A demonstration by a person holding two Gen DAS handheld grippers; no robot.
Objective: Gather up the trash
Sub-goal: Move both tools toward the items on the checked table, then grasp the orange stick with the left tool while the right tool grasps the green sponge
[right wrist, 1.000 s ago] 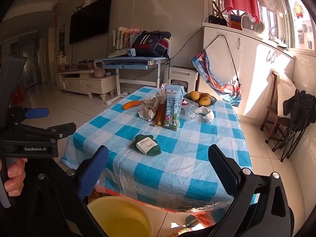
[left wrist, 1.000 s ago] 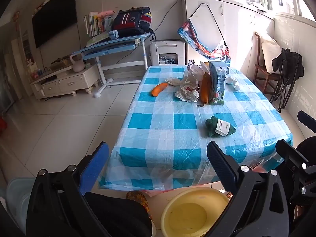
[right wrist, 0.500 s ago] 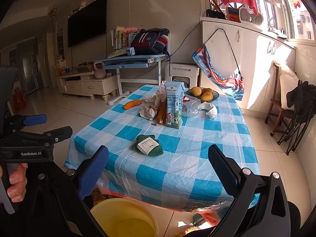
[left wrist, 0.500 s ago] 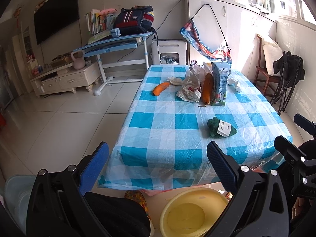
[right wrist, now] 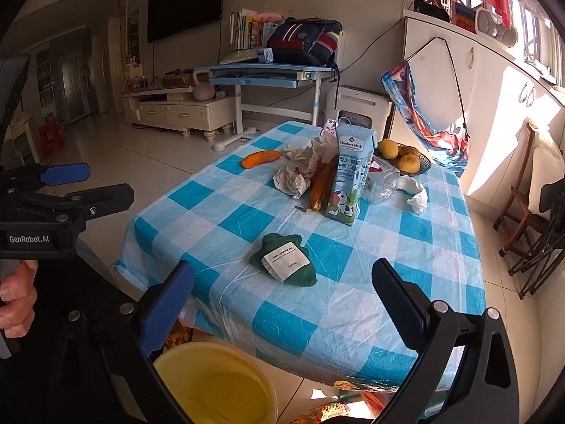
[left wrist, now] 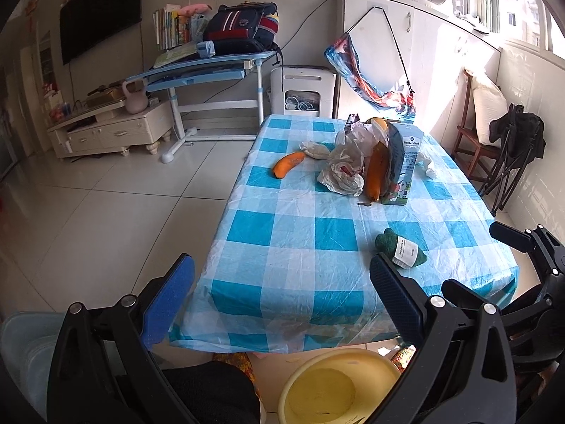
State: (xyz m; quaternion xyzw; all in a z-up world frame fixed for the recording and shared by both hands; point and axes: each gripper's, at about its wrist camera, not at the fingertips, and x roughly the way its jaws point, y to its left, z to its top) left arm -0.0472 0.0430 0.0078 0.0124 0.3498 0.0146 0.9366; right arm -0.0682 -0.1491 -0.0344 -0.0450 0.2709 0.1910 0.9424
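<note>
Both tools moved closer to counter, gaping, empty; approach green pouch at near edge squarely.

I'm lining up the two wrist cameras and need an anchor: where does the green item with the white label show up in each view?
Left wrist: the green item with the white label lies right of centre, on the near part of the table, just above the right fingertip.
Right wrist: it lies at mid-frame, between the two fingertips and a little above them.
Shared landmark: the milk carton, standing farther back on the checked tablecloth.
</note>
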